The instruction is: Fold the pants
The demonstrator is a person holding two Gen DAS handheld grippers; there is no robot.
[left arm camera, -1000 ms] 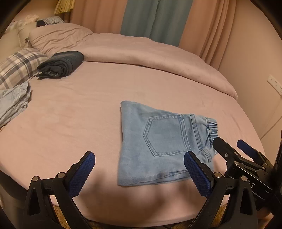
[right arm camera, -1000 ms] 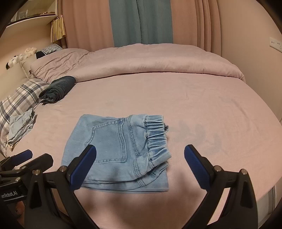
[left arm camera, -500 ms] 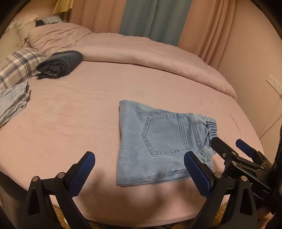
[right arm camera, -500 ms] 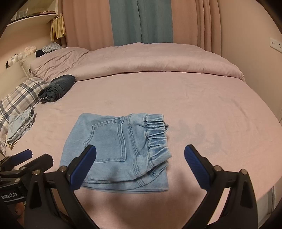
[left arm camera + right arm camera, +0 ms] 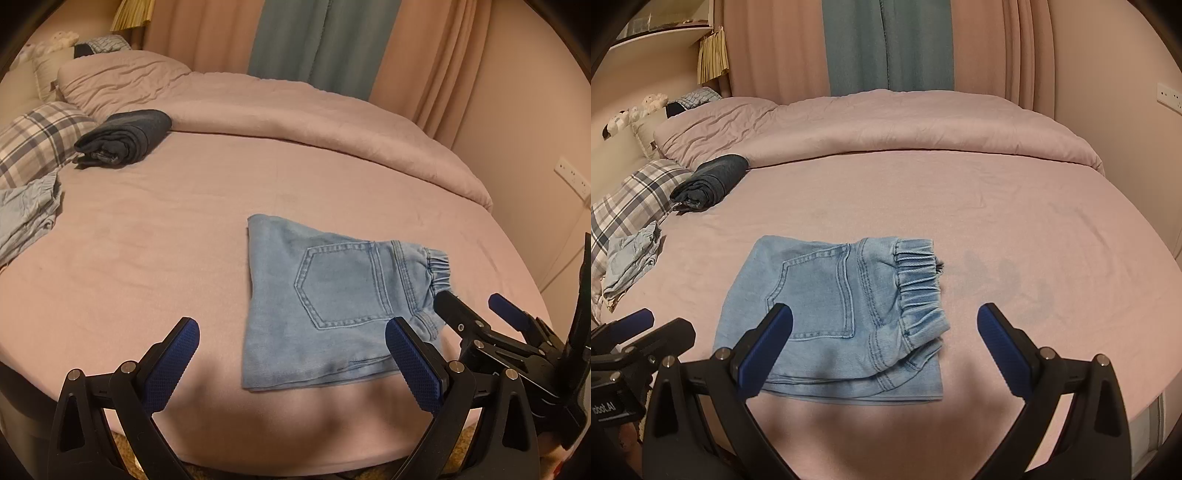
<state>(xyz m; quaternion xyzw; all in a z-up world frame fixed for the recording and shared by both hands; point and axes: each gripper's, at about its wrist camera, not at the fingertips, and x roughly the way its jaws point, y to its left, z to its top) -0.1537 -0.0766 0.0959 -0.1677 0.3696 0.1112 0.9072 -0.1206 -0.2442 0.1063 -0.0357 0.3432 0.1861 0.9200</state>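
Light blue denim pants (image 5: pixel 332 306) (image 5: pixel 842 317) lie folded into a compact rectangle on the pink bed, back pocket up, elastic waistband toward the right. My left gripper (image 5: pixel 291 362) hovers open above the bed's near edge, just left of and in front of the pants, holding nothing. My right gripper (image 5: pixel 884 347) is open too, raised over the near right part of the pants, touching nothing. Each gripper shows at the edge of the other's view: the right gripper (image 5: pixel 484 314) and the left gripper (image 5: pixel 657 325).
A folded dark blue garment (image 5: pixel 125 136) (image 5: pixel 709 181) lies at the far left by a plaid pillow (image 5: pixel 33 136). A crumpled light blue garment (image 5: pixel 26 218) (image 5: pixel 631 262) sits at the left edge. A rolled pink duvet (image 5: pixel 905 125) lines the back; curtains (image 5: pixel 886 44) hang behind.
Both grippers have drifted slightly; the pants sit a little lower-left in the left wrist view. The pants themselves have not moved and both grippers stay open.
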